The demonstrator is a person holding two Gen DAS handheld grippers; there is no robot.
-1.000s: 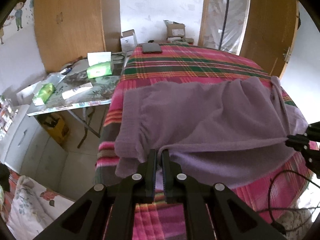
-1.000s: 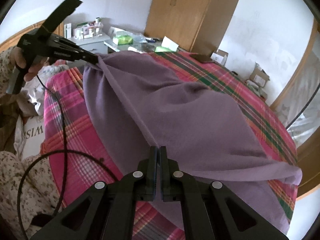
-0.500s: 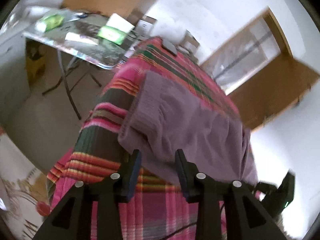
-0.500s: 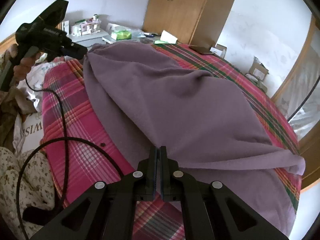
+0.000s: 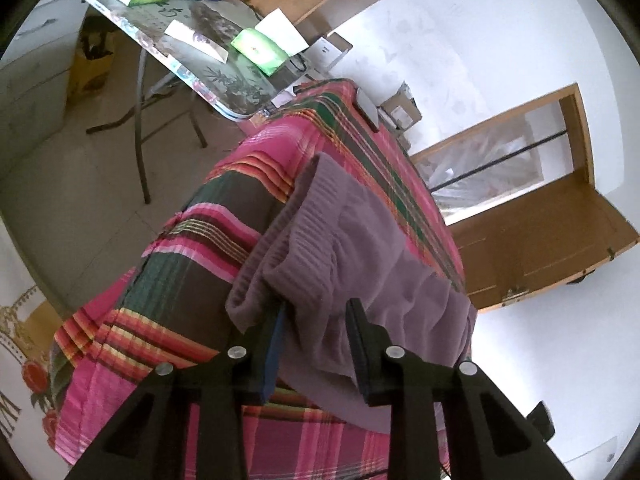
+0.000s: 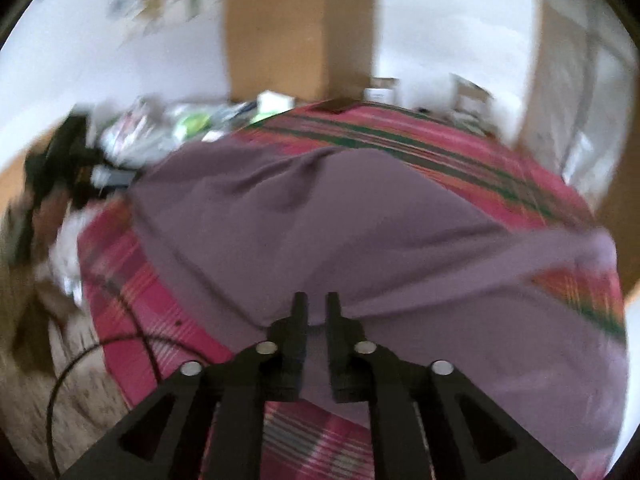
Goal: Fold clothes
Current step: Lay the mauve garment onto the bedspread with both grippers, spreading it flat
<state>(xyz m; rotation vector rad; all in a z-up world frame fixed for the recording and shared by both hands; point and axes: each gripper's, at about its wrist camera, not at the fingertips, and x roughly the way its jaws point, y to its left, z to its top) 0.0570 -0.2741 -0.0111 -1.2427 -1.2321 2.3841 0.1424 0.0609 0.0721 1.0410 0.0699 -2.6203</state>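
**Over the bed's near edge, both grippers loosened from the purple garment**

Over the near corner of the bed (image 5: 168, 280), the left gripper (image 5: 316, 312) is rolled hard to one side and tilts downward, so the room leans across its view. Its jaws stand well apart and have just been closing a little — a ribbed fold of the purple garment (image 5: 360, 248) sits between them, but the pads do not press on it.

At the bed's near edge, the right gripper (image 6: 316, 304) also tilts downward. Its jaws have just been opening and stand narrowly parted; the garment's hem lies in the gap, loose between the fingers.

The garment lies spread across the pink plaid bedcover (image 6: 440, 148), one ribbed end bunched at the corner by the left gripper. The right wrist view is smeared with motion blur — the clutter beyond the far left corner and the dark shape at the left edge cannot be made out. A black cable (image 6: 120, 344) curls over the near left edge.
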